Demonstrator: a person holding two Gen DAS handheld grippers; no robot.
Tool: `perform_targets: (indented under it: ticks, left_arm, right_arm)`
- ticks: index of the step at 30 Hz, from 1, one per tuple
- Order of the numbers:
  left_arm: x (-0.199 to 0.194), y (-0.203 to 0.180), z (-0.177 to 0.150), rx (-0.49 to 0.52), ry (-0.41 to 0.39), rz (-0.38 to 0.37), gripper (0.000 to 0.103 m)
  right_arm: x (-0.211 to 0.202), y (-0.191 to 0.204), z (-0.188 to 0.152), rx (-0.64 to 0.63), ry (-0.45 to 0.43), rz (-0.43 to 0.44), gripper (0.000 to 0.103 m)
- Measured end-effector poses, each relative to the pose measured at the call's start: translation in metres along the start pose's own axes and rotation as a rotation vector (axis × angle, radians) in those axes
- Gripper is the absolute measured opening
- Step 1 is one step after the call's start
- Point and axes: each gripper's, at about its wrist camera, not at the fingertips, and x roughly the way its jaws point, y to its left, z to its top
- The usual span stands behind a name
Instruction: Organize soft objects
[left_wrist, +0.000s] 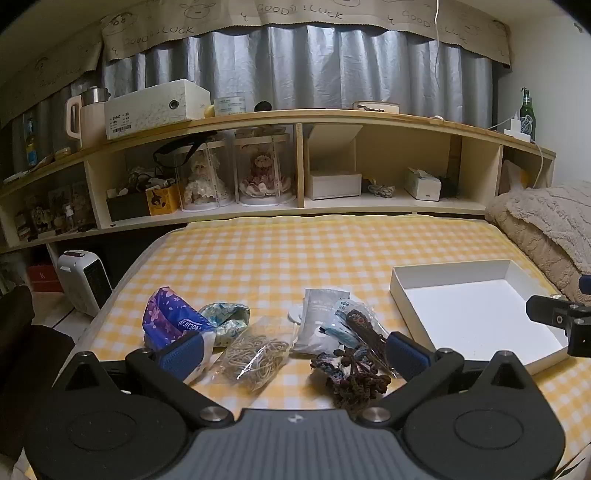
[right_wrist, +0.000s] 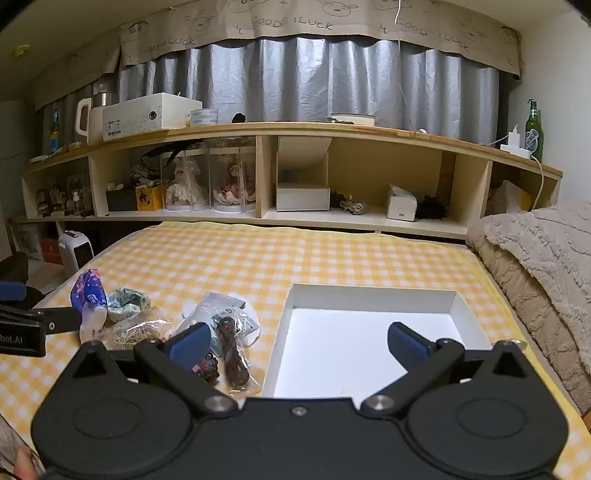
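Yellow-and-white checked cloth covers the bed (left_wrist: 280, 251), and on it sits everything the task concerns. Judging by how things lie, the sorting has not begun: the white box (right_wrist: 369, 295) is bare inside in both views, while all the soft things remain in a loose cluster on the cloth to its left.

That cluster runs from a purple flowered packet (left_wrist: 166, 317) at the far left, touching a crumpled pale-blue patterned pouch (left_wrist: 227, 319), to a clear bag of beige cord (left_wrist: 255, 354) just in front of them. Near the box lie a grey-white sachet (left_wrist: 317, 321), some clear-wrapped items with a dark braided piece (left_wrist: 364, 328), and a dark knitted bundle (left_wrist: 351, 380) closest to the camera (what exactly it is, the pictures do not make plain).

The left gripper (left_wrist: 295, 352) hangs low over the cluster with its blue-padded fingers spread wide, holding nothing; the cord bag and the knitted bundle lie between them, beneath, with no contact visible. The right gripper (right_wrist: 297, 341) is likewise fully spread and empty, its right finger (right_wrist: 406, 341) above the box floor and its left finger over the wrapped items beside the box's edge.

So every piece is left to move, and the knitted bundle looks the handiest first pick for the left side.
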Motion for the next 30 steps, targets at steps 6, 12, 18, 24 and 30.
perform_targets:
  ticks: [6,12,18,24,30]
  left_arm:
    - [0.0001,0.0001,0.0,-0.003,0.0,-0.001,0.103]
    - [-0.0002,0.0,0.0,-0.002,0.0,-0.001,0.103]
    - [0.0003,0.0002,0.0002,-0.003,0.002,0.002,0.103]
    - [0.0001,0.0001,0.0002,-0.003,0.002,0.0,0.103]
    - [0.0001,0.0001,0.0002,-0.003,0.003,0.0,0.103]
  right_arm:
    - [0.0005,0.0007,-0.0001,-0.001,0.003,0.0,0.103]
    - [0.0006,0.0005,-0.0004,0.0,0.003,-0.001,0.103]
    - [0.0009,0.0008,-0.0002,0.001,0.004,-0.002,0.103]
    - [0.0001,0.001,0.0011,0.003,0.004,0.0,0.103]
    - [0.0002,-0.0004,0.001,0.001,0.003,0.0,0.103]
